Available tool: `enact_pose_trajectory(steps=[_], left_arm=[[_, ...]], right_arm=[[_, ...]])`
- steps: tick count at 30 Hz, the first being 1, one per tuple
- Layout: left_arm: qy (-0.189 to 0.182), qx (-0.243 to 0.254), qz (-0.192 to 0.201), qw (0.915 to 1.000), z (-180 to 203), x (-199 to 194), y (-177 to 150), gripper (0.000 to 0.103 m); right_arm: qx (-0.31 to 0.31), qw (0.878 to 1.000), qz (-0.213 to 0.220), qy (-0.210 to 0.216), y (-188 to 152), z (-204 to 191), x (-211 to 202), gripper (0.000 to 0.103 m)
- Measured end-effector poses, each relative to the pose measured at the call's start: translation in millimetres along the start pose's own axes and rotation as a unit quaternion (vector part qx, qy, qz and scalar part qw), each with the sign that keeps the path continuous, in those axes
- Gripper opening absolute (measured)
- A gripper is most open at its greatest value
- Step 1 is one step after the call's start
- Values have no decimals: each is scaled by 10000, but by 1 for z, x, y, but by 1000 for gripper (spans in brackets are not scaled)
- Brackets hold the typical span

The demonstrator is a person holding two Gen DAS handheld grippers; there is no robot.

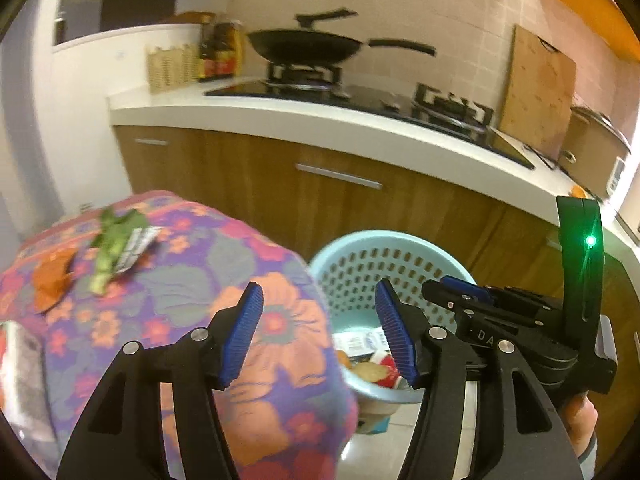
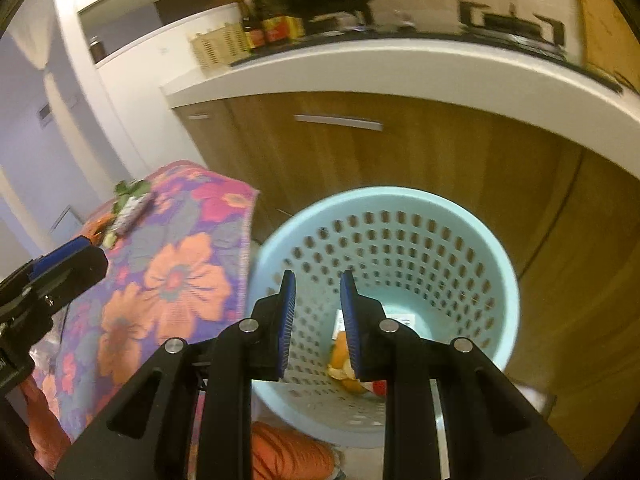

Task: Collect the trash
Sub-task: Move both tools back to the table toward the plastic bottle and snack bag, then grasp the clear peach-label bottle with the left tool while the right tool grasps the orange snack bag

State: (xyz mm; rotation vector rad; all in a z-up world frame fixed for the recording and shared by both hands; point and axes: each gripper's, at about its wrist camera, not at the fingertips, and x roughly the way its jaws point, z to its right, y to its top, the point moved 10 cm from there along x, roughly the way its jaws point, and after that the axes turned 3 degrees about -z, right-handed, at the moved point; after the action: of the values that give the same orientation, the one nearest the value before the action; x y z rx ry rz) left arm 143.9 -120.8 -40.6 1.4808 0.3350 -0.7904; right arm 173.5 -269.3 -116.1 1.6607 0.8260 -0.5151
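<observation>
A pale blue perforated basket (image 1: 384, 237) stands on the floor beside a table with a flowered cloth (image 1: 224, 264). Orange peel (image 2: 343, 365), white paper (image 2: 402, 319) and a red scrap lie in the basket (image 2: 384, 195). On the cloth lie green leaves with a silvery wrapper (image 1: 116, 246) and an orange peel (image 1: 50, 282). My left gripper (image 1: 322, 332) is open and empty over the table's edge. My right gripper (image 2: 319, 320) hangs over the basket with a narrow gap between its pads and nothing in it. Each gripper shows in the other's view (image 1: 452, 294) (image 2: 68, 260).
A white counter (image 1: 320, 120) over wooden cabinets runs behind the basket, with a wok (image 1: 308, 46), bottles (image 1: 222, 50) and a cutting board (image 1: 536, 92) on it. A clear packet (image 1: 20, 364) lies at the table's near left. An orange bundle (image 2: 288, 454) sits on the floor.
</observation>
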Motion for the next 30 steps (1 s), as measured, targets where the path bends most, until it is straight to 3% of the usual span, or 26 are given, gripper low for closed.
enact_pose_trajectory(steps=[6,10,15,20,23,30], left_arm=[[526,-223,300,9979,-44,-43,-9,69],[1056,-447,582,9917,-88,-78,-17,80],[1536,-732,725,9828,-144,-116,-31,84],[2078,-1111,823,9683,-202,-145,-53,88],[2131,-1335,721,9652,-230,-147,-67,88],[1955,-1817,358,9631,-269,-119,-94,88]], right_arm=[[-372,9989,122,272,0,-51,-5,20],[-685,9965,155,457,-3,-92,-4,20],[-1042,9922,142,672,-7,-140,0,20],[-1310,9874,158,877,-9,-183,7,34],[-1449,9843,180,992,-9,-209,13,41],[-2021,9726,195,1137,2,-277,28,42]])
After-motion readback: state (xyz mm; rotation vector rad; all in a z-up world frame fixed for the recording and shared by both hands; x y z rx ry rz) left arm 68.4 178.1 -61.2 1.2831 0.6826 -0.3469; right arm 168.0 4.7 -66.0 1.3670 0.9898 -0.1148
